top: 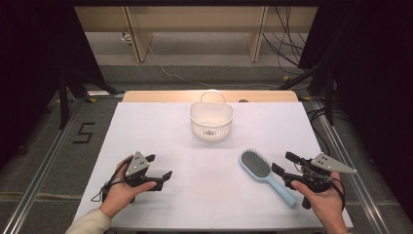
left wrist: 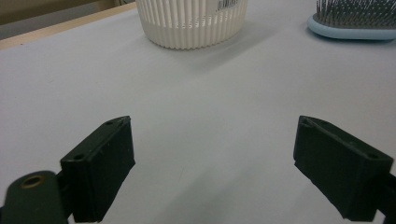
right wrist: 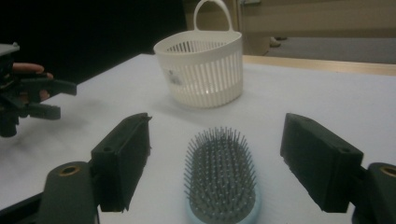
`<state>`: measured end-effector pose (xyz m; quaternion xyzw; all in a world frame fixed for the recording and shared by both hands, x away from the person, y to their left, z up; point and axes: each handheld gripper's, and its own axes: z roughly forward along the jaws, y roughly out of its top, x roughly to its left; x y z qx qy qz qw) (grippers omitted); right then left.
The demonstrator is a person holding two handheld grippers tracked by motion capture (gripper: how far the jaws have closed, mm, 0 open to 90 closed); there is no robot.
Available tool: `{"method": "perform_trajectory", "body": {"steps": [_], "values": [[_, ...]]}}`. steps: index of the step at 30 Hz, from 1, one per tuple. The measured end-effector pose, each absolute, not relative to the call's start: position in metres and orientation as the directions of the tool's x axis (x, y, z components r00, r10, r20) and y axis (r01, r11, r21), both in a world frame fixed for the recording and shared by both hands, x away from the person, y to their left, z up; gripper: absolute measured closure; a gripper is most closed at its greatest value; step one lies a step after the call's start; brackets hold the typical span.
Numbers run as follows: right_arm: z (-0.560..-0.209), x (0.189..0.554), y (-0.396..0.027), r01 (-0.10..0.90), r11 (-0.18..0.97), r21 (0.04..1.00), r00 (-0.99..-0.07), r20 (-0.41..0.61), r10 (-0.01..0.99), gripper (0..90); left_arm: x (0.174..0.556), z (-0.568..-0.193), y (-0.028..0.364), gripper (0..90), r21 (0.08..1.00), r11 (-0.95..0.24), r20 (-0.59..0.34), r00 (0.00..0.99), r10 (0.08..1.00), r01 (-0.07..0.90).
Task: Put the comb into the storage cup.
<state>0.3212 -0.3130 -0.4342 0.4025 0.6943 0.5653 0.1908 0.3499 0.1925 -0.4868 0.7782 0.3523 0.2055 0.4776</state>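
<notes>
A light blue hairbrush (top: 265, 175) with a grey bristle pad lies bristles up on the white table cover, at the right front. My right gripper (top: 281, 162) hovers just right of its head, open; in the right gripper view the brush (right wrist: 220, 182) lies between and below the wide jaws (right wrist: 215, 135), and the pads are clear of it. A white slatted basket (top: 211, 119) with a loop handle stands at the middle back. My left gripper (top: 159, 166) rests at the left front, open and holding nothing (left wrist: 212, 163).
The white cover (top: 146, 126) spans the table, with a wooden strip (top: 160, 96) along its far edge. Metal rails run down both sides, and cables lie on the floor behind. In the left gripper view, the basket (left wrist: 191, 23) and brush (left wrist: 355, 21) are far ahead.
</notes>
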Motion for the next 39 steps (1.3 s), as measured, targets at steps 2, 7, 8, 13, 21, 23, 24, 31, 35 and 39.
{"method": "perform_trajectory", "body": {"steps": [2,7,8,13,21,23,24,31,35,39], "values": [[-0.434,0.321,-0.316,0.335,0.021,0.942,-0.588,0.191,0.786,21.7,0.35,-0.487,0.192,11.8,0.888,-0.297,-0.016,0.667,0.745,0.353],[-0.434,0.323,-0.32,0.33,0.013,0.944,-0.574,0.19,0.797,21.9,0.35,-0.487,0.192,11.9,0.886,-0.297,-0.017,0.666,0.746,0.355],[-0.434,0.323,-0.32,0.33,0.011,0.944,-0.573,0.191,0.797,22.3,0.35,-0.487,0.192,11.9,0.886,-0.297,-0.017,0.666,0.746,0.355],[-0.434,0.324,-0.321,0.329,0.01,0.944,-0.57,0.19,0.799,22.2,0.35,-0.487,0.193,11.9,0.887,-0.297,-0.015,0.667,0.745,0.353],[-0.43,0.325,-0.324,0.3,-0.004,0.954,-0.566,0.182,0.804,22.8,0.351,-0.487,0.192,11.9,0.887,-0.297,-0.016,0.666,0.746,0.354],[-0.429,0.325,-0.325,0.293,-0.003,0.956,-0.564,0.176,0.807,22.6,0.351,-0.488,0.192,11.9,0.886,-0.296,-0.02,0.666,0.746,0.357],[-0.428,0.326,-0.325,0.292,-0.004,0.956,-0.563,0.175,0.807,22.5,0.351,-0.488,0.192,11.9,0.885,-0.297,-0.02,0.667,0.744,0.358],[-0.424,0.332,-0.328,0.291,0.01,0.957,-0.556,0.161,0.816,21.3,0.351,-0.488,0.192,11.9,0.885,-0.297,-0.019,0.664,0.747,0.359],[-0.423,0.336,-0.328,0.294,0.002,0.956,-0.552,0.169,0.816,21.4,0.351,-0.488,0.191,11.9,0.884,-0.301,-0.017,0.668,0.744,0.358],[-0.422,0.342,-0.325,0.294,0.008,0.956,-0.555,0.163,0.816,21.5,0.351,-0.488,0.191,11.9,0.885,-0.298,-0.02,0.666,0.745,0.359]]}}
